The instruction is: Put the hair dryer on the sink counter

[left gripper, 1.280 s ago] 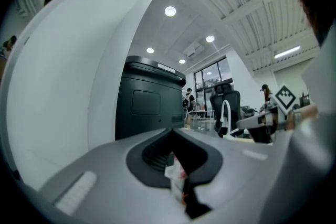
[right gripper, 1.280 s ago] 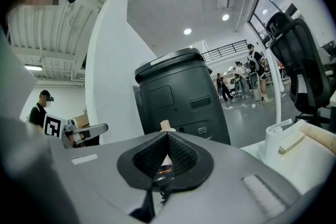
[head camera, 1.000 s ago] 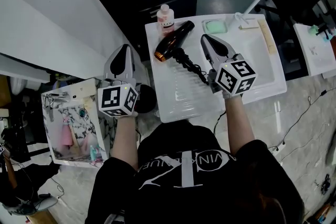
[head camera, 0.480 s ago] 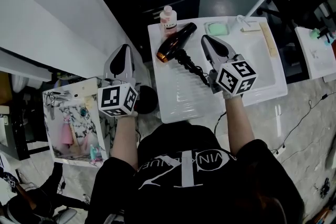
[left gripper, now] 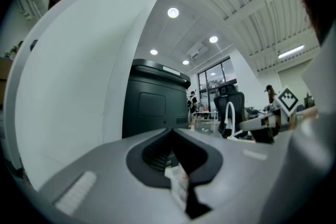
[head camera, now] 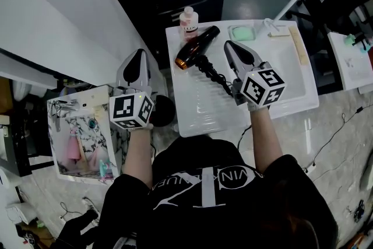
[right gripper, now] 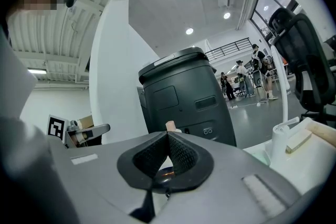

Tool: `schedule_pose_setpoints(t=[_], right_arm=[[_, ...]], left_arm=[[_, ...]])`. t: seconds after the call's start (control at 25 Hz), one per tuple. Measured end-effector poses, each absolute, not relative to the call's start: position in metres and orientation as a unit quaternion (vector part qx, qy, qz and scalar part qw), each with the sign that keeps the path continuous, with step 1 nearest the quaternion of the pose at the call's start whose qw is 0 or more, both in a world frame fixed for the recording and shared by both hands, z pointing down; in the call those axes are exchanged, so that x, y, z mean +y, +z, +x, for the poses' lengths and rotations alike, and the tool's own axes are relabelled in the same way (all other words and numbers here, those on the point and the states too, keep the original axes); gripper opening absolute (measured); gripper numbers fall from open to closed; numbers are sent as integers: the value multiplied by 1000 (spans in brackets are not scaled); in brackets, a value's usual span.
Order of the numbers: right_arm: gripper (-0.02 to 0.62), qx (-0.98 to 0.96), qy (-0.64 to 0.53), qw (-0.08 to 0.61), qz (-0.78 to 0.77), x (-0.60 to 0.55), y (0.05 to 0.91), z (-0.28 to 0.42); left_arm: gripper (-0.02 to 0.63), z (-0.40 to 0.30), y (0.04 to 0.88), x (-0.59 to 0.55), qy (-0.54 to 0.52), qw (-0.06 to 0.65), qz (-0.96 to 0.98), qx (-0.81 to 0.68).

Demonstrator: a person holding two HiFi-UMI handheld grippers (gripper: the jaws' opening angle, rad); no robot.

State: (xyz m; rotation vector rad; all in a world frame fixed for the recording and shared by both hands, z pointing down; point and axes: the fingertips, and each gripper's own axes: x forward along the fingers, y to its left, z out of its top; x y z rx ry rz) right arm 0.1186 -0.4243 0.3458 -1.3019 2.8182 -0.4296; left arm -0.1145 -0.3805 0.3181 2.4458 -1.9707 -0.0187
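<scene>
hair dryer (head camera: 197, 46) — lying on sink counter (head camera: 291, 76) | left gripper (head camera: 139, 55) closed, empty | right gripper (head camera: 231, 45) closed (beside it)

The hair dryer (head camera: 197, 45) is black and copper, the sink counter (head camera: 198, 116) white.
</scene>
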Motion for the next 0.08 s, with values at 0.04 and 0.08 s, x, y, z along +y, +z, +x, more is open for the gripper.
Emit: schedule_pose_setpoints(t=[0.04,0.08], right_arm=[[3,899,-137,3,-415,-424,346,118],[3,900,-137,3,-415,-424,346,118]], left_arm=[[0,-115,318,-380,-6,0,778,-628],[0,-115,318,-380,-6,1,778,-628]])
